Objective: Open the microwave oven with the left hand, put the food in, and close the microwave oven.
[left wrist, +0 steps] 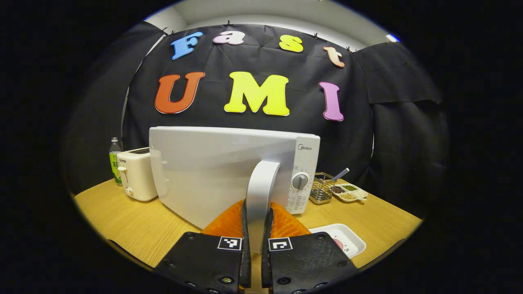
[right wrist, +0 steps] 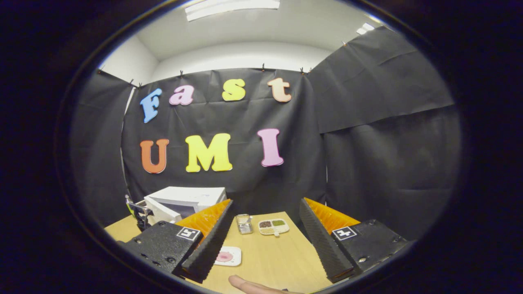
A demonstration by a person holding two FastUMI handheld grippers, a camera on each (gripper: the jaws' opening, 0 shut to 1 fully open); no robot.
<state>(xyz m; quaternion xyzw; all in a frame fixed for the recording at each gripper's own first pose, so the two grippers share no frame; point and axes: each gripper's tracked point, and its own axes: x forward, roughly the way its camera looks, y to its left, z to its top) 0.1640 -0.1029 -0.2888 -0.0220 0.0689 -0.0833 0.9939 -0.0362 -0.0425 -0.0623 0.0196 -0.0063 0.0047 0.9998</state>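
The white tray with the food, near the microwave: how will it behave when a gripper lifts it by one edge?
The white tray looks thin and shallow, so it is probably light and may flex or tilt if held by one edge. Its rim seems smooth, perhaps slippery. The pink food lies loose on it and could slide.

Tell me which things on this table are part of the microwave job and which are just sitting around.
Part of the job:
microwave
door handle, gripped by the left gripper
white tray with the pink food
right gripper, open and waiting

Just lying about:
toaster
green bottle
wire basket
divided dish of seeds
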